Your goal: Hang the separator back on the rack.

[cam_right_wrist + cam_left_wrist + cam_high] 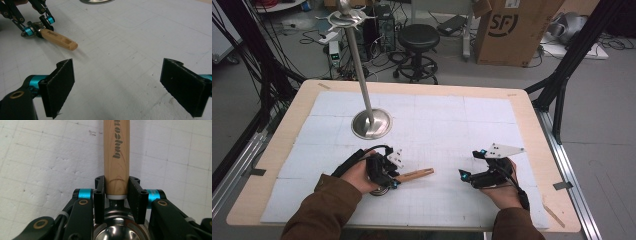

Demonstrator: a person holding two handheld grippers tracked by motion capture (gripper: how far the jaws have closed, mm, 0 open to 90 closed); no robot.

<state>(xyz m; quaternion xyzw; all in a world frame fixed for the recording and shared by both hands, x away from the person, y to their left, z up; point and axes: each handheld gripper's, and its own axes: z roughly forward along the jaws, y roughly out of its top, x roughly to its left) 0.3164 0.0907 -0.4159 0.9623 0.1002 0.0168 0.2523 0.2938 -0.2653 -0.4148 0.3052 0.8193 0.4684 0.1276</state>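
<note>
Near the stand [371, 123], the left gripper [116, 192] pinches the ladle [414, 174] by its handle on the desk [522, 107], lift pending, while the right gripper [125, 82] waits spread.

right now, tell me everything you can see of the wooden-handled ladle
The ladle has a pale round wooden handle with dark printed lettering, a slot near its far end, a white collar, then a shiny steel bowl. It lies flat on the white gridded mat, handle pointing towards the right claw. The left claw is shut on the handle just above the collar.
</note>
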